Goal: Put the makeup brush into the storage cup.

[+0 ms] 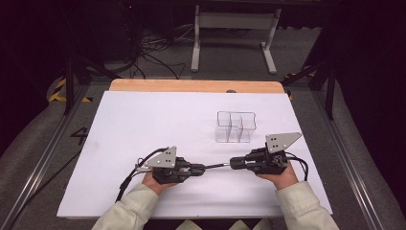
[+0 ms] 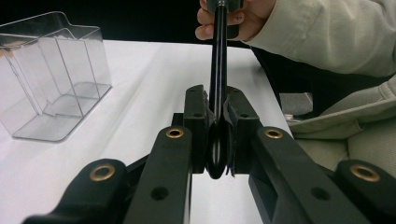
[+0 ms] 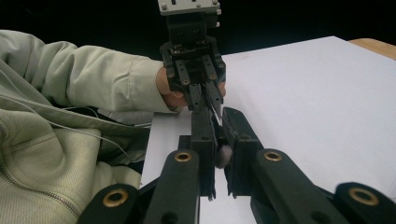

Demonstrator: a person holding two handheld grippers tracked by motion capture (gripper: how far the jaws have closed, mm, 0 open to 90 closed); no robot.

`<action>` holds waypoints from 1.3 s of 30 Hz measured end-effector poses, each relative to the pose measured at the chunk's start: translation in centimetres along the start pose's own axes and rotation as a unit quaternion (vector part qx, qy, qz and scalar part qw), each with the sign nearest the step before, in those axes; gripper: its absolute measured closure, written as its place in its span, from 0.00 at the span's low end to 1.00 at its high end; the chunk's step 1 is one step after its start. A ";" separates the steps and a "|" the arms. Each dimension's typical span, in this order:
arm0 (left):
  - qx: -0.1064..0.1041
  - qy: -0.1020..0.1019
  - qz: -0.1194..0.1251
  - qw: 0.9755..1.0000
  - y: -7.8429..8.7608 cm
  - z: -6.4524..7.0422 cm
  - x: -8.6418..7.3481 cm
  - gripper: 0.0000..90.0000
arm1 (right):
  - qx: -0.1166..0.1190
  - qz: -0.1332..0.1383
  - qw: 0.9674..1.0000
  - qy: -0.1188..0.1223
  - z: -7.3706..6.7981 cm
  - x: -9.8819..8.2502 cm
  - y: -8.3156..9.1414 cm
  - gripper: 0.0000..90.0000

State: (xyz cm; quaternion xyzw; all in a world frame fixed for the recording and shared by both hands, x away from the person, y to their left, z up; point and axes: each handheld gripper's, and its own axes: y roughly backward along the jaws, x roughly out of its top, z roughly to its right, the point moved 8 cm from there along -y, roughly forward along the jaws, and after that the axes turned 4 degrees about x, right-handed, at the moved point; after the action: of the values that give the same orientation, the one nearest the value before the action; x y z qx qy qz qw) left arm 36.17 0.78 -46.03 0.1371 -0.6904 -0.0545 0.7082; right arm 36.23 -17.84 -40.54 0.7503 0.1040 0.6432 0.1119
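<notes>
Black slender rod-shaped tool [image 1: 218, 166] with a looped end hangs level just above the white table sheet [image 1: 143, 124], spanned between both grippers near the person's edge. Left gripper [image 1: 200, 168] has its jaws clamped on the looped end and right gripper [image 1: 233, 163] pinches the other tip, apparently to steady it. Clear plastic divided organiser box [image 1: 235, 127] stands just beyond, the likely destination.

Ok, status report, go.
Both grippers, left and right, shut on one thin black tool, an end each, held level over the table. Clear organizer behind, untouched. Nothing in the way.
</notes>
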 end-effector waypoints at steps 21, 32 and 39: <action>0.027 0.007 -0.016 0.999 -0.1 -0.3 -0.2 0.72 | -0.010 0.002 1.000 -0.009 0.2 0.6 0.4 0.94; 0.058 0.038 -0.032 0.997 0.9 -1.3 -0.9 0.43 | -0.036 -0.009 0.999 -0.004 0.2 2.0 1.9 0.94; 0.071 0.037 -0.031 0.996 1.5 -1.5 -0.9 0.43 | -0.051 -0.011 0.999 -0.005 0.5 2.7 2.6 0.94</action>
State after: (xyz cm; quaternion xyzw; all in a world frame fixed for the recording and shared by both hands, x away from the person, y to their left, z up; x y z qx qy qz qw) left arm 37.50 2.65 -46.55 0.2100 -0.6613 -0.0225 0.7198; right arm 37.20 -19.52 -37.26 0.7456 0.0786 0.6428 0.1572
